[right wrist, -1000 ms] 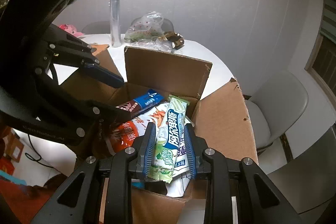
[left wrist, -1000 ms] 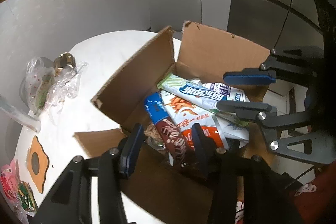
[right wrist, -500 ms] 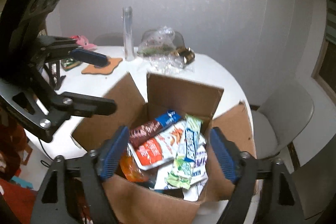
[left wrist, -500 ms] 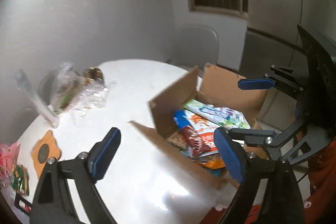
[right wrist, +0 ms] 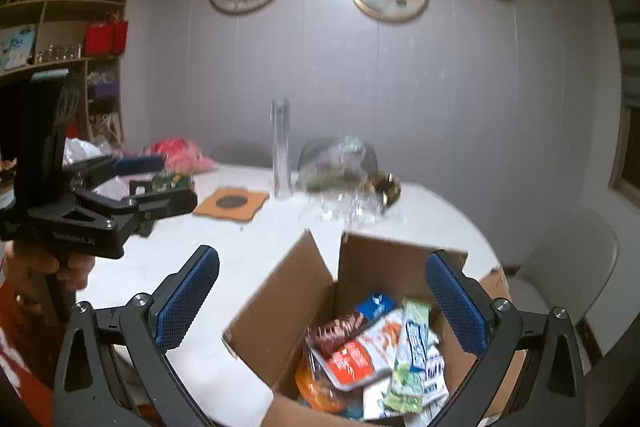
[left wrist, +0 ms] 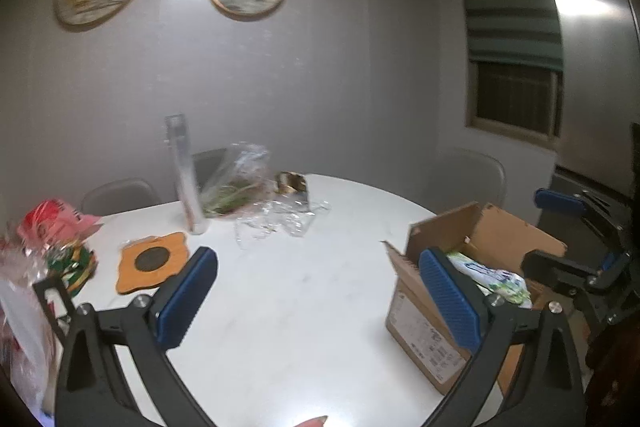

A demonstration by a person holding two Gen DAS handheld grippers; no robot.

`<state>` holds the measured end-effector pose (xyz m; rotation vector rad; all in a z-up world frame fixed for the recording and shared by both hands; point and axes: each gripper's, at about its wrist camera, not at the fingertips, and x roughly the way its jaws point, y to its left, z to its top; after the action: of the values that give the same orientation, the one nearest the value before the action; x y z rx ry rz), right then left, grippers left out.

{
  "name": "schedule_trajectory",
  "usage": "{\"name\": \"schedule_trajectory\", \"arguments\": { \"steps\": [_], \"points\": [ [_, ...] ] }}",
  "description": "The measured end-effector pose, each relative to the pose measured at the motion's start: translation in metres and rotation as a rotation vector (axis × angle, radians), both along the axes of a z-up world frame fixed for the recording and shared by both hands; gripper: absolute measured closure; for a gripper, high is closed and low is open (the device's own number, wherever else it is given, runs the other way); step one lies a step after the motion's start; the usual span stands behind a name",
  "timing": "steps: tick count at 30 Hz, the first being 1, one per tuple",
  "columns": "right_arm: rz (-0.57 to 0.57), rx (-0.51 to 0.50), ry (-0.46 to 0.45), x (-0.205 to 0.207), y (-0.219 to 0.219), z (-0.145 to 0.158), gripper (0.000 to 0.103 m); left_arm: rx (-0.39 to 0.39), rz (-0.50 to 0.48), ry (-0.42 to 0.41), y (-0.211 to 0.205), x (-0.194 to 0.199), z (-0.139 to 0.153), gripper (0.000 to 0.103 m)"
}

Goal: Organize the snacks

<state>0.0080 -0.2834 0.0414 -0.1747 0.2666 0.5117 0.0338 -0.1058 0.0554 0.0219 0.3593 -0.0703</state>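
An open cardboard box (right wrist: 304,291) stands on the white round table (left wrist: 300,307), near its right edge. Inside lie several snack packets: a red-orange packet (right wrist: 352,359), a brown-and-blue one (right wrist: 344,327) and a green-white bar (right wrist: 416,339). My right gripper (right wrist: 322,301) hovers above the box's near side, jaws opening wide with nothing between them. My left gripper (left wrist: 318,297) is over bare tabletop left of the box (left wrist: 424,323), its jaws also opening and empty. In the right wrist view the left gripper (right wrist: 156,183) is held by a hand at far left.
A wooden coaster (left wrist: 152,261), a tall clear tube (left wrist: 186,175) and crumpled clear plastic bags (left wrist: 236,183) sit at the table's back. A red-pink bag (left wrist: 52,219) and a green packet (left wrist: 76,263) lie far left. Grey chairs ring the table; a shelf (right wrist: 60,39) stands at left.
Both grippers opened and pulled up and back from the box. The right let go of the green-white bar, which now lies in the box. The left swung left over the table.
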Motion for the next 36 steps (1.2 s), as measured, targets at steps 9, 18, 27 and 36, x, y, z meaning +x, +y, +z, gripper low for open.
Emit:
{"name": "schedule_trajectory", "arguments": {
  "steps": [9, 18, 27, 36],
  "points": [
    [0.018, 0.041, -0.033, -0.01, 0.013, -0.02, 0.0, -0.026, 0.082, 0.023, 0.016, 0.0, -0.032, 0.003],
    [0.001, 0.012, -0.009, -0.004, 0.018, -0.031, 0.0, -0.028, 0.077, 0.063, 0.013, 0.008, -0.043, 0.003],
    [0.001, 0.017, -0.001, -0.003, 0.016, -0.031, 0.0, -0.027, 0.077, 0.066, 0.013, 0.01, -0.043, 0.003],
    [0.006, 0.023, 0.0, -0.003, 0.014, -0.033, 0.0, -0.033, 0.079, 0.072, 0.017, 0.013, -0.044, 0.003]
  ]
}}
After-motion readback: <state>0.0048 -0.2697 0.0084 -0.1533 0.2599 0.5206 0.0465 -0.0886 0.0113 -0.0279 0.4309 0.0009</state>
